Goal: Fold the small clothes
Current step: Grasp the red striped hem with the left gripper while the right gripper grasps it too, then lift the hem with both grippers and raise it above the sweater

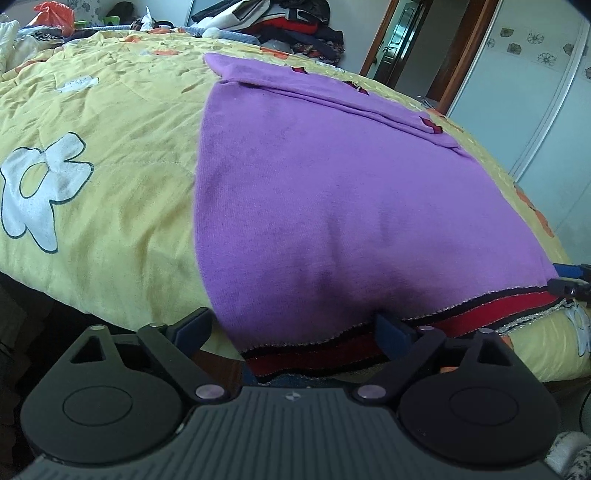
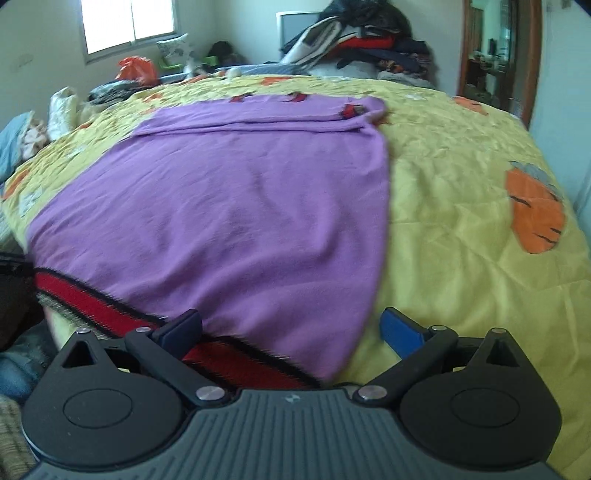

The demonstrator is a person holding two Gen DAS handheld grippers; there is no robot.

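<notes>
A purple knit garment point(image 1: 314, 192) point(image 2: 236, 206) lies flat on a yellow flowered bedspread point(image 1: 110, 147) point(image 2: 461, 221). Its red and black striped hem point(image 1: 480, 310) point(image 2: 229, 362) is nearest me, and a folded band with small red marks runs along its far end. My left gripper point(image 1: 295, 330) is open, its fingers straddling the hem's near left corner with fabric between them but not pinched. My right gripper point(image 2: 291, 332) is open too, set over the hem's near right corner; one finger rests by the stripe, the blue pad point(image 2: 400, 332) over bare bedspread.
A heap of dark and red clothes point(image 2: 362, 40) point(image 1: 288, 22) sits at the far end of the bed. An orange bag point(image 2: 135, 68) and pillows point(image 2: 22, 140) lie at the far left. A doorway point(image 1: 402, 40) and a white sliding door point(image 1: 535, 92) stand to the right.
</notes>
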